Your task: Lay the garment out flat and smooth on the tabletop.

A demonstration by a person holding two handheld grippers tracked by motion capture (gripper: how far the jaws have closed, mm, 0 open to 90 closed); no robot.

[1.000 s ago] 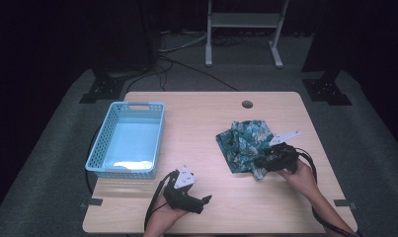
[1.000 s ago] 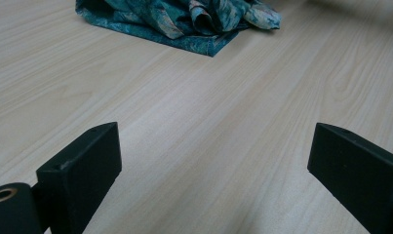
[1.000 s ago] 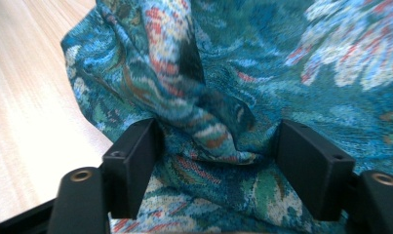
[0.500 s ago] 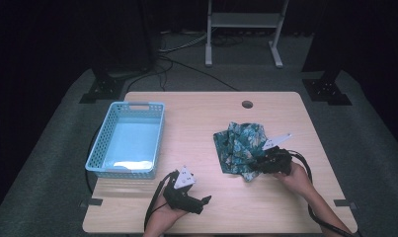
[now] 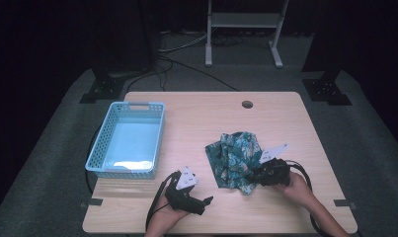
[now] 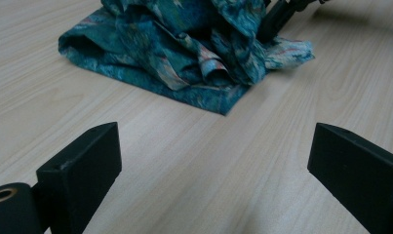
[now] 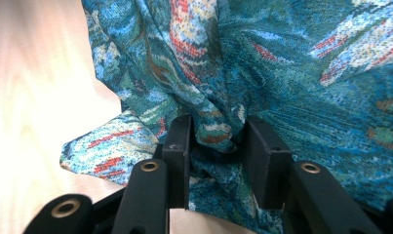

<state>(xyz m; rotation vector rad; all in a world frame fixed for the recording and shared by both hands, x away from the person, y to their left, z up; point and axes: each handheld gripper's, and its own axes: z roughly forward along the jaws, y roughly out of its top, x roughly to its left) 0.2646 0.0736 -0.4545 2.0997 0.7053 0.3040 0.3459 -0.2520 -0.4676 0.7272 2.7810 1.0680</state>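
Right gripper [image 5: 256, 176] clamped on floral cloth [image 5: 234, 159], now dragged nearer the front edge, bunched. Left gripper [image 5: 206, 200] idle, jaws wide. Probably repositioning before basket [image 5: 105, 148].

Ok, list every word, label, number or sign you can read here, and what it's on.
None can be read. The patterned cloth carries a leaf print but no lettering. The blue basket, the table and both grippers' black fingers bear no legible marks.
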